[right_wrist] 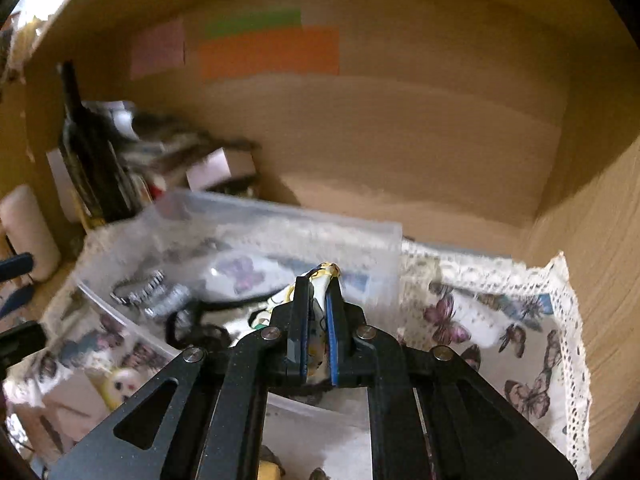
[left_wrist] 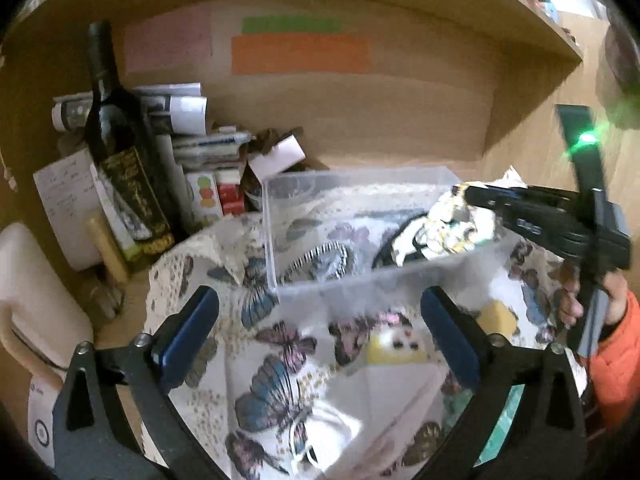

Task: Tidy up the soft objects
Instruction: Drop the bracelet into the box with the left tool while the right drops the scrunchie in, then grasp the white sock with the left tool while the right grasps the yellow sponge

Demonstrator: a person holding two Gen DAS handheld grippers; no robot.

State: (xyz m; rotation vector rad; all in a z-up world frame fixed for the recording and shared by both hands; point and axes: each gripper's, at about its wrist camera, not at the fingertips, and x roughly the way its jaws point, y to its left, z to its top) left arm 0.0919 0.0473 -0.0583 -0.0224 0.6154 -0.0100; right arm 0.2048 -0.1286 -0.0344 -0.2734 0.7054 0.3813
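A clear plastic bin (left_wrist: 276, 240) stands on a butterfly-print cloth (left_wrist: 272, 380) inside a wooden shelf. It holds a striped fabric item (left_wrist: 320, 258) and a dark cord. My right gripper (left_wrist: 466, 194) reaches in from the right and is shut on a white and yellow patterned cloth (left_wrist: 456, 224) over the bin's right side. In the right wrist view the gripper (right_wrist: 318, 280) pinches that cloth (right_wrist: 326, 270) above the bin (right_wrist: 280, 220). My left gripper (left_wrist: 320, 304) is open and empty, in front of the bin. A yellow and white soft toy (left_wrist: 396, 344) lies just before the bin.
A dark wine bottle (left_wrist: 120, 160), papers and small boxes (left_wrist: 208, 192) crowd the shelf's left back corner. A white padded object (left_wrist: 28, 300) sits at far left. The shelf's back wall carries pink, green and orange labels (left_wrist: 300, 54). The lace-edged cloth (right_wrist: 500, 320) extends to the right wall.
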